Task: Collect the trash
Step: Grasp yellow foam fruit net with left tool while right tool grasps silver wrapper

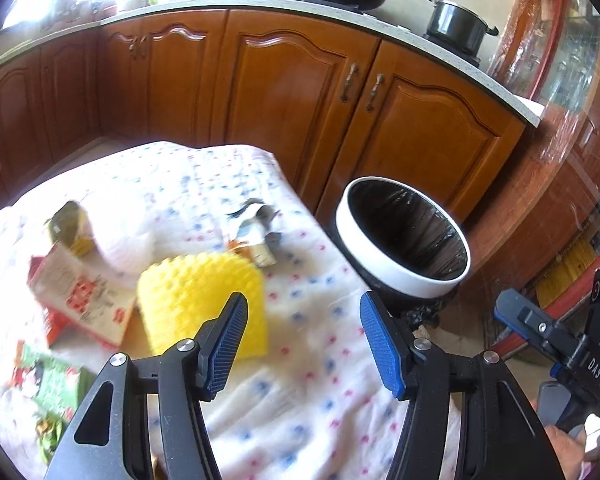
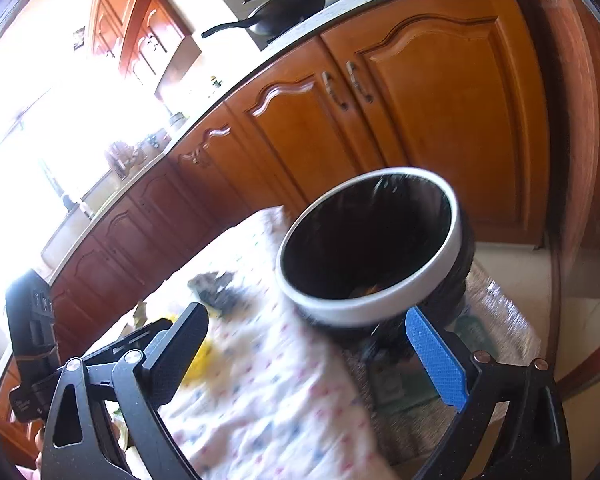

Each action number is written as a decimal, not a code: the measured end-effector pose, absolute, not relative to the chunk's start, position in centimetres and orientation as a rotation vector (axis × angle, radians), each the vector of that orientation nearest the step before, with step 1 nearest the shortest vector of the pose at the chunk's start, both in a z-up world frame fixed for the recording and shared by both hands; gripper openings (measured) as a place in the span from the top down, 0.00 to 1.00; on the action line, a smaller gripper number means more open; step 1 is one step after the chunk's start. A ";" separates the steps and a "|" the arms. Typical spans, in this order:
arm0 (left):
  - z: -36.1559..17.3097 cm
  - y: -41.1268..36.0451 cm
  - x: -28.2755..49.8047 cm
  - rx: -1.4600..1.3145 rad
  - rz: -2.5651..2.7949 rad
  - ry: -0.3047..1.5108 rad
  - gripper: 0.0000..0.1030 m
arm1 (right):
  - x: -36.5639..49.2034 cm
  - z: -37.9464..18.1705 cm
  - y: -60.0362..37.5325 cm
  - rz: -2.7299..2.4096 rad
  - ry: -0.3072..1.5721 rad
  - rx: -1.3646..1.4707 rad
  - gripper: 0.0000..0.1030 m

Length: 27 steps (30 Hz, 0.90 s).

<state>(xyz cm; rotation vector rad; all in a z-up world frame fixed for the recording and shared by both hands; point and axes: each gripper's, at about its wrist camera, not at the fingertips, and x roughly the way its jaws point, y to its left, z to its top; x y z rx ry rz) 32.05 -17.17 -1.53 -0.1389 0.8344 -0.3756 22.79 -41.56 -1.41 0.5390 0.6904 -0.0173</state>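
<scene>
Both tools, left tool (image 1: 302, 342) and right tool (image 2: 306, 354), have fingers apart and carry nothing. Trash remains on the desk (image 1: 308, 380): yellow sponge (image 1: 204, 304) at 10 o'clock, carton (image 1: 80, 300), crumpled wrapper (image 1: 256, 232). The bin (image 1: 404, 240) at 1 o'clock holds little. Most collection appears outstanding.

A yellow sponge (image 1: 204, 304) is seen beyond the left gripper (image 1: 304, 344) (jaws spread, nothing held); a bin (image 1: 404, 240) stands beside the table (image 1: 308, 392).

Glossy wooden cabinets (image 1: 292, 92), a soft printed cloth (image 1: 308, 360), a bumpy yellow sponge (image 1: 204, 300), a smooth white-rimmed bin (image 1: 404, 240).
</scene>
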 end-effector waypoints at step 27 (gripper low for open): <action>-1.5 -8.2 29.0 -0.250 -0.304 0.877 0.42 | 24.1 -2.4 -33.0 0.131 0.734 0.488 0.03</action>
